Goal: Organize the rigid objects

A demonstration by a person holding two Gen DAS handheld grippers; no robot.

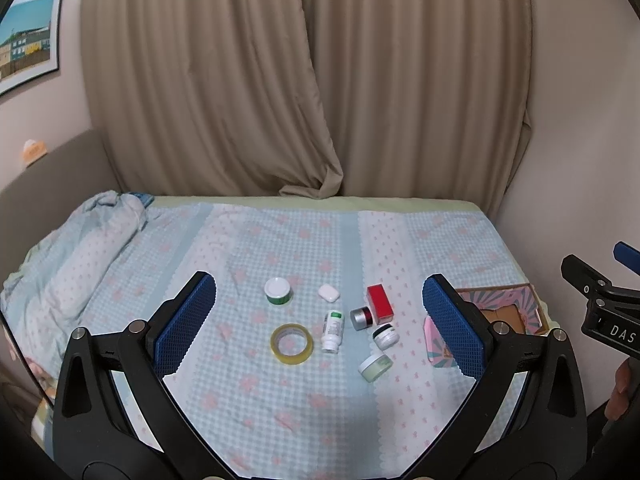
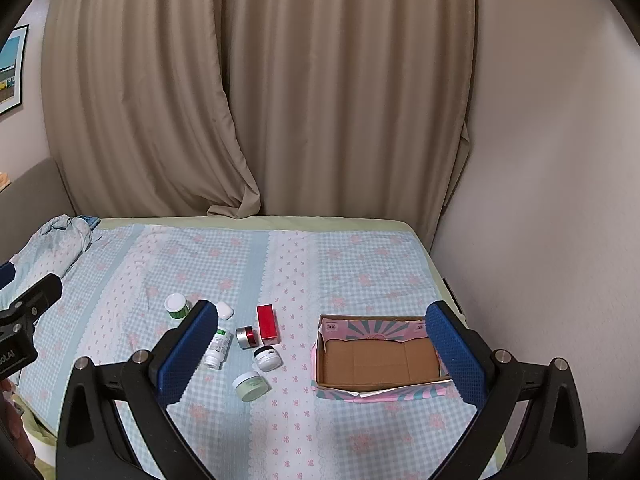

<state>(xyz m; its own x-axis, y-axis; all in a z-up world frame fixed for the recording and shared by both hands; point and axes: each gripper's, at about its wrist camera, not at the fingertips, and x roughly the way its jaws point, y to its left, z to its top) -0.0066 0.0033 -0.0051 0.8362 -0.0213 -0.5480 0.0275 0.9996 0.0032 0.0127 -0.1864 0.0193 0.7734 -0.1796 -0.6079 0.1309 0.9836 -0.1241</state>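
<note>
Small items lie grouped on the bed: a white-lidded green jar (image 1: 277,290) (image 2: 177,306), a white earbud case (image 1: 329,292) (image 2: 225,311), a red box (image 1: 379,301) (image 2: 267,324), a silver and red jar (image 1: 361,318) (image 2: 245,337), a white bottle (image 1: 333,331) (image 2: 218,349), a black-lidded white jar (image 1: 385,336) (image 2: 267,358), a pale green jar (image 1: 374,367) (image 2: 250,385) and a tape roll (image 1: 292,343). An empty cardboard box (image 2: 380,358) (image 1: 504,312) sits to their right. My left gripper (image 1: 320,324) and right gripper (image 2: 320,354) hover open above the bed, holding nothing.
A crumpled blanket (image 1: 76,256) lies at the bed's left end. Beige curtains (image 1: 304,80) hang behind the bed and a wall (image 2: 560,200) runs close along its right side. A framed picture (image 1: 28,40) hangs at the left. A person's hand (image 1: 622,392) holds the right gripper's handle.
</note>
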